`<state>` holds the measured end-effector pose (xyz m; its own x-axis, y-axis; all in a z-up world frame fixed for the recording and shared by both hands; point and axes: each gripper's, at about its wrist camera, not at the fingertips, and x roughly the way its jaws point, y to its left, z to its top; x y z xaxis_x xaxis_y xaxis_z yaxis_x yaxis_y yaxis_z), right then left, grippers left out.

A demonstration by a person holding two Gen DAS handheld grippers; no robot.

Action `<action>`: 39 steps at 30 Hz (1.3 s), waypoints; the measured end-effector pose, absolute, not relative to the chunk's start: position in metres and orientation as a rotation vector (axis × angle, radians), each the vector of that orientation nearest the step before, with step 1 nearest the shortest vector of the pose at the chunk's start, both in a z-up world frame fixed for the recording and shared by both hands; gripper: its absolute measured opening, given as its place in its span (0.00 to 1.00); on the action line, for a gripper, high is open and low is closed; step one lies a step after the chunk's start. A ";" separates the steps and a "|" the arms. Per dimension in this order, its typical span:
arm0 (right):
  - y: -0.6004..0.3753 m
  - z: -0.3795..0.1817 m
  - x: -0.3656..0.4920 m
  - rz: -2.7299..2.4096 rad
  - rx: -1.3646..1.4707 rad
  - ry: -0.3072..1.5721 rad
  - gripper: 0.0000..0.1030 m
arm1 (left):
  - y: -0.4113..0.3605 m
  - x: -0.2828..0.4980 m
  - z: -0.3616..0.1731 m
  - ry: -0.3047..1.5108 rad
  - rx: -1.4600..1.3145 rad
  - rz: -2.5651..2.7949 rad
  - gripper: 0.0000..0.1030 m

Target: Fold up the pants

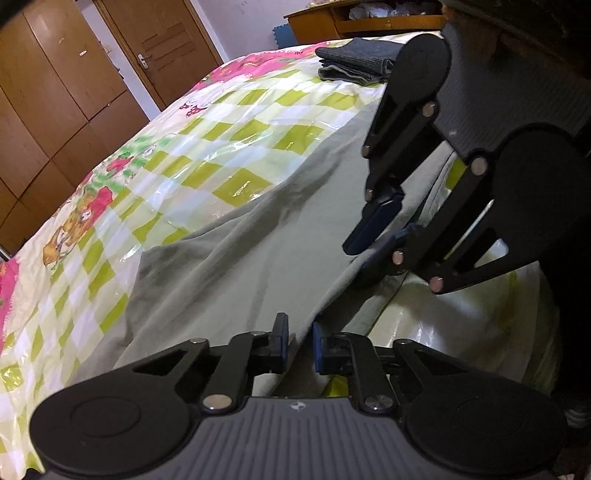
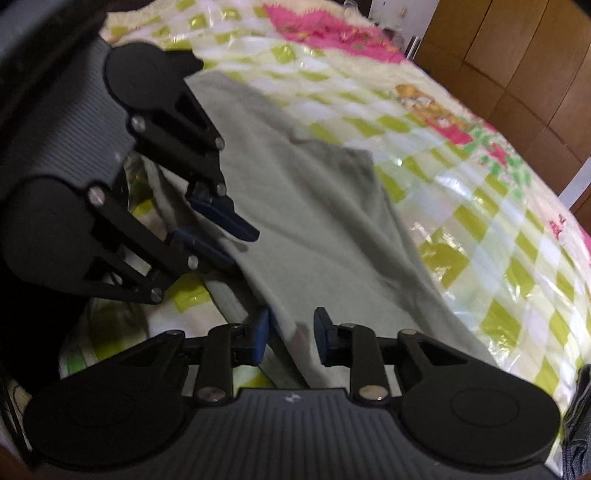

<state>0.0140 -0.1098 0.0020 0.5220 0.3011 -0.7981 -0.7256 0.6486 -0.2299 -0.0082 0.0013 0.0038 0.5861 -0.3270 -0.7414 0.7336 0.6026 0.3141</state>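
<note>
Pale grey-green pants [image 1: 240,251] lie spread on a bed with a checked yellow-green and pink cover [image 1: 207,147]. My left gripper [image 1: 300,345] sits at the near edge of the cloth, shut with a fold of the pants pinched between its blue pads. My right gripper [image 1: 365,254] is close by on the right, along the same edge. In the right wrist view the pants [image 2: 314,206] run away from my right gripper [image 2: 291,332], whose fingers stand apart with the cloth's edge between them. My left gripper [image 2: 236,245] shows at the left, clamped on the edge.
A stack of folded dark jeans [image 1: 354,62] rests at the bed's far end. A wooden wardrobe [image 1: 55,92] and a door [image 1: 166,48] stand beyond the bed, and a wooden desk [image 1: 369,18] is behind it. Dark cloth [image 2: 580,424] shows at the lower right.
</note>
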 end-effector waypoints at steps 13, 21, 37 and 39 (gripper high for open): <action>-0.108 0.000 0.023 0.643 -0.556 0.857 0.02 | 0.003 -0.015 0.008 0.714 0.692 -0.721 0.22; -0.109 -0.002 0.018 0.693 -0.567 0.899 0.08 | 0.008 -0.020 0.005 0.769 0.720 -0.751 0.23; -0.152 0.066 0.086 0.836 -0.330 0.895 0.19 | 0.027 0.018 0.044 0.749 0.572 -0.833 0.27; -0.157 0.061 0.104 0.789 -0.317 0.899 0.19 | 0.017 0.034 0.039 0.712 0.617 -0.833 0.27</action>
